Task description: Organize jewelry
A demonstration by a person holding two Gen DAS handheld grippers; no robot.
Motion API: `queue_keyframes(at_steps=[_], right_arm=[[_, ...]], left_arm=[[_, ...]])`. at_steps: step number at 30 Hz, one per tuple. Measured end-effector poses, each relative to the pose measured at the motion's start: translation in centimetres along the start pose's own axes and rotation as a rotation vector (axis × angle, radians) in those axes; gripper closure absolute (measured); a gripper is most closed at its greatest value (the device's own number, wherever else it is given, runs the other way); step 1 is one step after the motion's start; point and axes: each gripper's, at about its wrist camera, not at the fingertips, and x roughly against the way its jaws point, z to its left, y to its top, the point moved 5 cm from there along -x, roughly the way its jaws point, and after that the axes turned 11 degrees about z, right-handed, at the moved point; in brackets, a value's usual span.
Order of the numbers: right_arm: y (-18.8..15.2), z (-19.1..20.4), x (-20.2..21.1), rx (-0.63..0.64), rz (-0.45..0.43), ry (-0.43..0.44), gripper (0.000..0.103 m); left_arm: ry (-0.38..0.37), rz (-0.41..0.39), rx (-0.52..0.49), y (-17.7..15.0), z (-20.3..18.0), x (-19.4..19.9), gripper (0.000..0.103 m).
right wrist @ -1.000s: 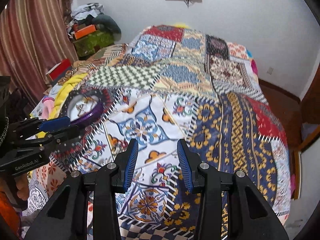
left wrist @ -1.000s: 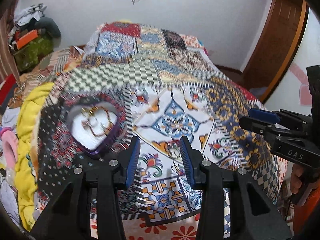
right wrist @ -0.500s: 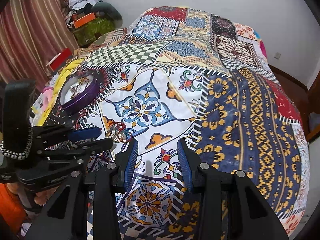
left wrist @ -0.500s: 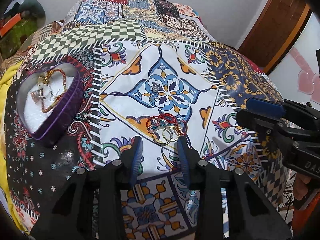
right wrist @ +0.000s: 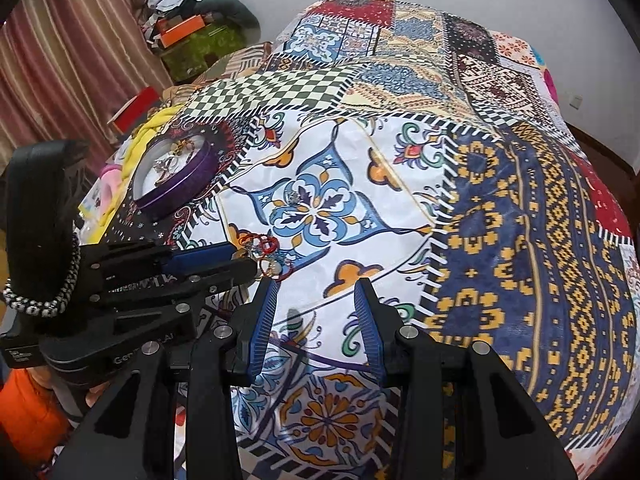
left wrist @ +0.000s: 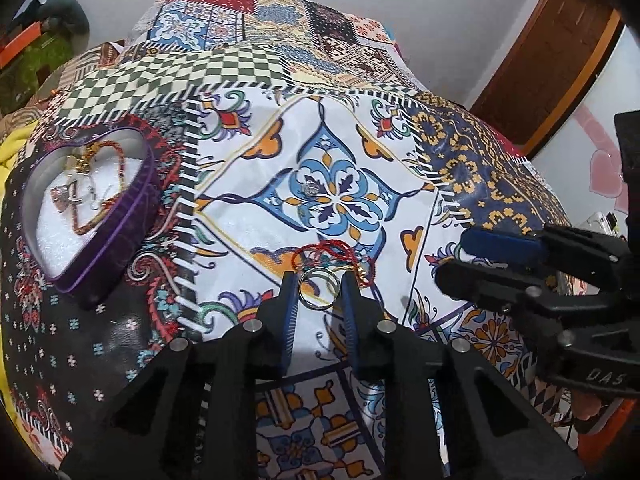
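A small pile of jewelry lies on the patchwork quilt: gold bangles and a red beaded bracelet. My left gripper is down on the quilt, open but narrowed. Its two fingers straddle a gold bangle with the pads close to its rim. A purple heart-shaped tin to the left holds several chains and trinkets. A small silver piece sits on the blue flower motif. My right gripper hovers open and holds nothing. It is just right of the left gripper and the jewelry pile.
The tin sits near the quilt's left edge, beside yellow fabric. Clutter and boxes stand by the curtain at the back left. A wooden door frame is at the right. A hand in an orange sleeve holds the left gripper.
My left gripper has dropped forward onto the jewelry pile and its fingers have narrowed around a gold bangle. The right gripper has also come lower and closer to the quilt, still open.
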Motion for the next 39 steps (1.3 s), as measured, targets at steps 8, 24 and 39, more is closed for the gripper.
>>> queue_keyframes(at_steps=[8, 24, 39], right_arm=[[0.9, 1.5, -1.9, 0.018, 0.037, 0.037, 0.066], [2.7, 3.5, -4.7, 0.007, 0.088, 0.07, 0.087], [3.8, 2.2, -1.0, -0.027, -0.038, 0.046, 0.095]], left_arm=[[0.059, -0.041, -0.002, -0.7, 1.6, 1.8, 0.082], [0.078, -0.047, 0.028, -1.6, 3.5, 2.1, 0.082], [0.079, -0.076, 0.031, -1.4, 3.5, 3.3, 0.082]])
